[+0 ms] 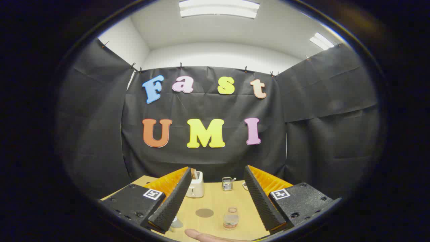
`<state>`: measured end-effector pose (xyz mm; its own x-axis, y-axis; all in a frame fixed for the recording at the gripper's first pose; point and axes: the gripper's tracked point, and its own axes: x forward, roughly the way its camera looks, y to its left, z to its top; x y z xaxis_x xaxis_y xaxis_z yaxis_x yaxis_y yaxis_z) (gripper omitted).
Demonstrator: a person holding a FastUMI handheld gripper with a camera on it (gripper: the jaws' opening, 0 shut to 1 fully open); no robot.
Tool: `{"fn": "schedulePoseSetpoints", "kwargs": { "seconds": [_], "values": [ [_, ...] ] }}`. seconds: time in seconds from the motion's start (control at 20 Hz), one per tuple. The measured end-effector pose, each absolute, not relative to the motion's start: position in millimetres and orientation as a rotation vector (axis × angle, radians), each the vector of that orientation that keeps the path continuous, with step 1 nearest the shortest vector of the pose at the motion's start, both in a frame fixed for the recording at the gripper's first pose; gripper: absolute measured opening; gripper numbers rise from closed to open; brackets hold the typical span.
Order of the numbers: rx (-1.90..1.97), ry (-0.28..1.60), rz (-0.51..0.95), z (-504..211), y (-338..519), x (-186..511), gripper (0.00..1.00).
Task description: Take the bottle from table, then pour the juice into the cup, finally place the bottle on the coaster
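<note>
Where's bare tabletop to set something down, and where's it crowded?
Bare wood lies between the white toaster and the round brown coaster, and between the wire basket and the clear bottle. It is crowded near the bottle, a fingertip and a clear cup. The gripper fingers are open, holding nothing.

We note black cloth walls around a light wooden table, white ceiling, two lit ceiling panels.

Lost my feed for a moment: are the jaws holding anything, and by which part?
Nothing is held. The gripper has its jaws wide open above the table; the bottle stands untouched between them.
</note>
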<state>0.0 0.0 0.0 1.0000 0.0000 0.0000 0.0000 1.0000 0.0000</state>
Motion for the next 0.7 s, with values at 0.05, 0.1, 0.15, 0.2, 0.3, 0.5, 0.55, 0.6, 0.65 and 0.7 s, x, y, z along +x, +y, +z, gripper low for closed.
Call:
{"fn": "schedulePoseSetpoints", "kwargs": {
  "seconds": [0.05,0.1,0.15,0.2,0.3,0.5,0.55,0.6,0.65,0.7],
  "values": [
    [-0.001,0.005,0.002,-1,1,0,1.0],
    [0.001,0.012,0.005,-3,2,1,1.0],
    [0.002,0.017,0.007,-4,2,2,1.0],
    [0.001,0.018,0.008,-5,2,3,1.0],
    [-0.008,0.016,-0.001,-6,-1,4,1.0],
    [-0.006,0.023,-0.01,-11,-3,6,1.0],
    [-0.004,0.027,-0.013,-12,-4,7,1.0],
    [-0.003,0.03,-0.016,-14,-5,8,1.0],
    [-0.004,0.034,-0.022,-15,-7,9,1.0],
    [-0.005,0.037,-0.025,-17,-7,10,1.0]
  ]
}}
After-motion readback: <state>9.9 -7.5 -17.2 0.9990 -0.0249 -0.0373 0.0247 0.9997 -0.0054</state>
